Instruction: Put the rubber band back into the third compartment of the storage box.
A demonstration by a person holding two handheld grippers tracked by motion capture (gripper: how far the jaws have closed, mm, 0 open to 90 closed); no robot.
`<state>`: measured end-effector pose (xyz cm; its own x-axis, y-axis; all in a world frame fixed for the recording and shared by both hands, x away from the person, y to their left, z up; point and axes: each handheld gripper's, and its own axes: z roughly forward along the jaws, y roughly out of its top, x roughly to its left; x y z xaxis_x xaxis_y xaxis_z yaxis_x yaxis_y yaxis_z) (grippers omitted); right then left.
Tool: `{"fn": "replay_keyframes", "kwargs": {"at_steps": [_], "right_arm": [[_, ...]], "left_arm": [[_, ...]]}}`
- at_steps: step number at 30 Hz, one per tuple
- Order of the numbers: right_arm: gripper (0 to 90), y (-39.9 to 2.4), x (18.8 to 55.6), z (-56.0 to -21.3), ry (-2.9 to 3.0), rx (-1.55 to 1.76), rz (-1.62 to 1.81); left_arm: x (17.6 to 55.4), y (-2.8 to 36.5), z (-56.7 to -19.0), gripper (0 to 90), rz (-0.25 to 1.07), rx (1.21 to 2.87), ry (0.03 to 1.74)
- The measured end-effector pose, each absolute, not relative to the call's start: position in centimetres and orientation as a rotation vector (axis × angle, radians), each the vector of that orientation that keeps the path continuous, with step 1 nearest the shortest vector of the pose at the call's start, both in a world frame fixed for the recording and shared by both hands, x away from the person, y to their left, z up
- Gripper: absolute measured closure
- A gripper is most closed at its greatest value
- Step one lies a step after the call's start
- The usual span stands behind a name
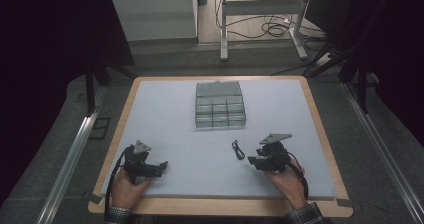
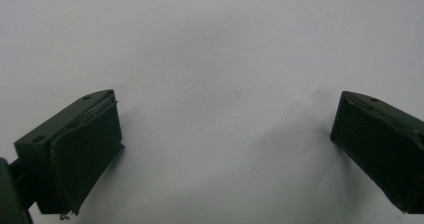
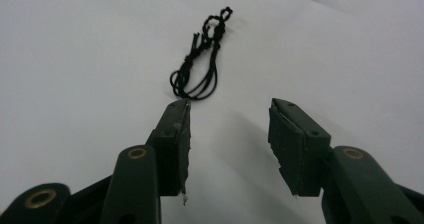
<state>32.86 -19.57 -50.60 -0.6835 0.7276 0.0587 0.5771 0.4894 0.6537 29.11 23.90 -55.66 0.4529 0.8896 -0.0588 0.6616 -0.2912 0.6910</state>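
Observation:
A small black knotted cord [image 1: 238, 149] lies on the white mat in front of the box, and the right gripper view shows the cord [image 3: 201, 59] just beyond the jaw tips. My right gripper [image 1: 254, 160] sits just right of it with jaws partly apart; between them, in its own view [image 3: 230, 111], there is bare mat. My left gripper [image 1: 161, 167] rests at the near left, and its view [image 2: 225, 134] has the jaws wide apart over bare mat. A grey compartment box [image 1: 220, 105] stands at the mat's far middle.
The white mat [image 1: 170, 109] lies on a wooden-edged table [image 1: 220, 206]. Beyond the table stand a white desk frame [image 1: 262, 19] with cables on the floor and dark curtains at both sides. Metal rails run along the floor left and right.

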Motion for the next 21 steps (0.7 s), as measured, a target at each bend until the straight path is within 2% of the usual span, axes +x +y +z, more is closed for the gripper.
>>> {"fn": "replay_keyframes", "kwargs": {"at_steps": [21], "right_arm": [[55.7,-15.6,34.8,-51.1,2.593,1.072,0.935]], "left_arm": [[29.1,23.9,-55.7,0.0,0.448,2.051,1.291]]}}
